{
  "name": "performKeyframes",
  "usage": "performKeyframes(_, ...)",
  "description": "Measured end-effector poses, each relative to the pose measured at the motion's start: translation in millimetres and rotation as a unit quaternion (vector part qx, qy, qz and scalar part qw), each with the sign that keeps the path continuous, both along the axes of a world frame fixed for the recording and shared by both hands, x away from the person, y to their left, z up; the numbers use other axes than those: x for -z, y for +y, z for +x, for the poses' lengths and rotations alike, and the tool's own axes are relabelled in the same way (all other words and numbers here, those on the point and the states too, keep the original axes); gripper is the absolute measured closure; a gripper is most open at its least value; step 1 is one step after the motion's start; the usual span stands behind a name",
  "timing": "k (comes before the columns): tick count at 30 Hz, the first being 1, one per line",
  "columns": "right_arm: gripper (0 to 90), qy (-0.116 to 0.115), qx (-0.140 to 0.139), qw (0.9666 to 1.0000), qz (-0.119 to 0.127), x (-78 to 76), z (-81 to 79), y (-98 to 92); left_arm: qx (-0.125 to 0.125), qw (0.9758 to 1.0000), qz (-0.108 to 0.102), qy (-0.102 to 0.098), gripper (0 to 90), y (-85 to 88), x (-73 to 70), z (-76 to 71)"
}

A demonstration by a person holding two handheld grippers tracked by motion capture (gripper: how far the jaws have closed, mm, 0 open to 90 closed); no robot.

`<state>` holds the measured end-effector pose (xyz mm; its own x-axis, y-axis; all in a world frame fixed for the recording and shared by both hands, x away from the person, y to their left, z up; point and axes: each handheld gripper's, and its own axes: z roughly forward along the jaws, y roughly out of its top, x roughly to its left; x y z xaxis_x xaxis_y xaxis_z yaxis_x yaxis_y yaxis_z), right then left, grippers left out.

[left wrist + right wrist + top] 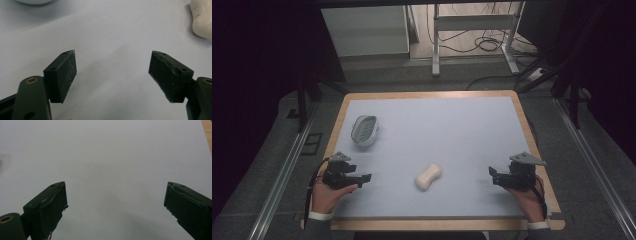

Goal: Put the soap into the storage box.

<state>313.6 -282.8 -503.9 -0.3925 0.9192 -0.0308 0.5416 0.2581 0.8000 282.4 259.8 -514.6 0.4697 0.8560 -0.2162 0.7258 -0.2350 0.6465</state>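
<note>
Left hand-held gripper (pixel 362 178) and right hand-held gripper (pixel 493 175), jaws wide apart.

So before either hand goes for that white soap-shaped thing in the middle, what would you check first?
1. Left gripper open: ok, jaws wide apart.
2. Right gripper open: ok, nothing between its jaws.
3. White bar free: ok, it lies alone on the mat, between both grippers.
4. Path to the bar clear: ok, bare mat on either side.
5. Dish ready: it sits apart at far left; whether it holds anything, cannot tell.
</note>
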Motion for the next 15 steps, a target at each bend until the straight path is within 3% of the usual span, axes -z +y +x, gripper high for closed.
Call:
performKeyframes(7, 5.0, 0.004, -0.006, 1.0, -0.002, 4.0, 1.0, -0.8, -0.003, 0.9998, 0.015, -0.009, 23.3, -6.0, -7.0, -3.7)
performKeyframes(15, 5.3, 0.007, -0.006, 1.0, 0.001, 7.7, 2.1, -6.6, 0.0, 0.9996, 0.027, -0.003, 23.6, -17.3, -13.8, -1.3)
